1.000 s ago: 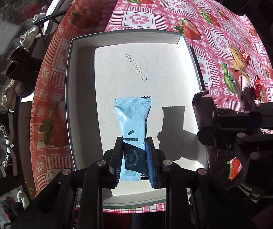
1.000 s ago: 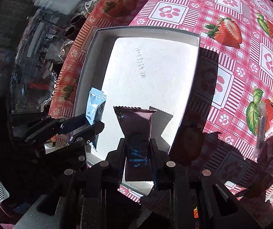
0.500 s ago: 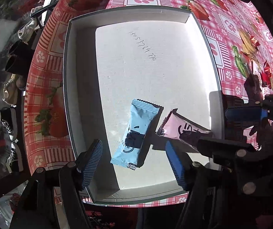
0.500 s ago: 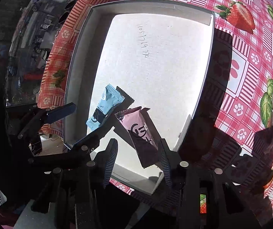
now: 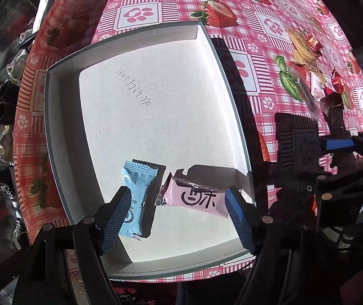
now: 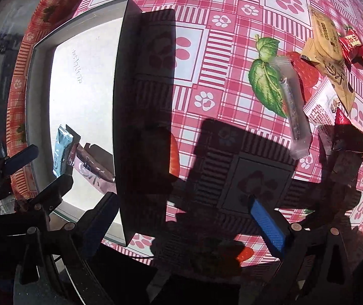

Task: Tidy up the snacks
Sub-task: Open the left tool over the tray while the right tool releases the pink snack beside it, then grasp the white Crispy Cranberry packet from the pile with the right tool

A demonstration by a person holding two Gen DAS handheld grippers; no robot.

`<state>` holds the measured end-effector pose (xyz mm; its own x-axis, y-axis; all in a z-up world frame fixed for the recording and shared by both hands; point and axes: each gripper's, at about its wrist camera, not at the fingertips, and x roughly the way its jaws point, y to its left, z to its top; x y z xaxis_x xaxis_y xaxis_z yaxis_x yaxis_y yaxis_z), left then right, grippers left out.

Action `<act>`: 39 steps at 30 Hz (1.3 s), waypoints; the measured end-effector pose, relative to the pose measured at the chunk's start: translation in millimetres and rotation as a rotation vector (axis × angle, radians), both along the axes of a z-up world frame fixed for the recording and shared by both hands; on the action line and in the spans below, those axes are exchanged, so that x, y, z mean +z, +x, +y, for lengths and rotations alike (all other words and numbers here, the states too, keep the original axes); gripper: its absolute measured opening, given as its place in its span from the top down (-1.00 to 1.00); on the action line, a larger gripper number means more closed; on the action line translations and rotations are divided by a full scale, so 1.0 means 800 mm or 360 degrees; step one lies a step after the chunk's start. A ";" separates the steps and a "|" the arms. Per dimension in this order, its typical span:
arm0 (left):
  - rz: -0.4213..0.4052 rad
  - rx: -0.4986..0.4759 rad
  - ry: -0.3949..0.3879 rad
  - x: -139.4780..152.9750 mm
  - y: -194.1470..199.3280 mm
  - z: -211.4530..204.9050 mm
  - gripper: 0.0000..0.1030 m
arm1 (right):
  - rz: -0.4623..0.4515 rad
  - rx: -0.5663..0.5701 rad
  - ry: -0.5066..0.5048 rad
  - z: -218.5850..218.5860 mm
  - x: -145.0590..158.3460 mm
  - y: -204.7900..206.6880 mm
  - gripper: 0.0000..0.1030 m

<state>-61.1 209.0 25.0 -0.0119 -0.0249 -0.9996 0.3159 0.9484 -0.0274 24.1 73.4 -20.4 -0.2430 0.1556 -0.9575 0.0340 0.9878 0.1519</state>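
Note:
A blue snack packet (image 5: 137, 195) and a pink one (image 5: 196, 199) lie side by side on the floor of the white box (image 5: 48, 127), near its front wall. My left gripper (image 5: 179, 217) points down over them, its jaws opening. Both packets sit between its fingers (image 5: 116, 216), with no pad pressing on them. My right gripper (image 6: 184, 222) hangs above the tablecloth at the box's near right corner (image 6: 121, 132). Its jaws are opening wide and hold nothing. The right wrist view shows the blue packet (image 6: 59, 152) and the pink packet (image 6: 92, 170) partly in shadow.
Loose snacks lie on the strawberry tablecloth right of the box: a clear tube packet (image 6: 293, 109), a tan packet (image 6: 326, 40), a white packet (image 6: 325, 104) and red candies (image 6: 351, 43). The table's left edge drops to shoes and clutter (image 5: 3, 106).
Both grippers opened and let go of their packets, which now lie in the box. The right gripper swung right, out over the tablecloth. The left gripper shifted slightly.

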 end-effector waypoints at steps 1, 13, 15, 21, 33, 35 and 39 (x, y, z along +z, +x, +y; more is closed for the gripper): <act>-0.0002 -0.0018 0.0001 0.000 0.001 -0.006 -0.54 | 0.0005 -0.0028 -0.0005 -0.008 -0.001 -0.003 -0.97; 0.0039 -0.0170 -0.0024 -0.001 -0.004 -0.079 -0.54 | 0.0027 -0.0304 -0.0059 -0.114 -0.010 -0.041 -0.97; 0.0056 -0.0180 -0.0030 -0.002 -0.004 -0.088 -0.54 | 0.0034 -0.0347 -0.0062 -0.134 -0.013 -0.050 -0.97; 0.0085 -0.0218 -0.0027 -0.009 -0.007 -0.152 -0.54 | 0.0057 -0.0441 -0.0075 -0.199 -0.024 -0.080 -0.97; 0.0162 -0.0302 0.0023 -0.034 0.006 -0.230 -0.54 | 0.0023 -0.0621 -0.0097 -0.322 -0.043 -0.145 -0.97; 0.0166 -0.0294 0.0023 -0.037 0.016 -0.246 -0.54 | -0.0003 -0.0662 -0.0098 -0.365 -0.034 -0.154 -0.97; 0.0193 -0.0237 0.0005 -0.048 0.044 -0.273 -0.55 | -0.0044 -0.0703 -0.0141 -0.409 -0.033 -0.171 -0.97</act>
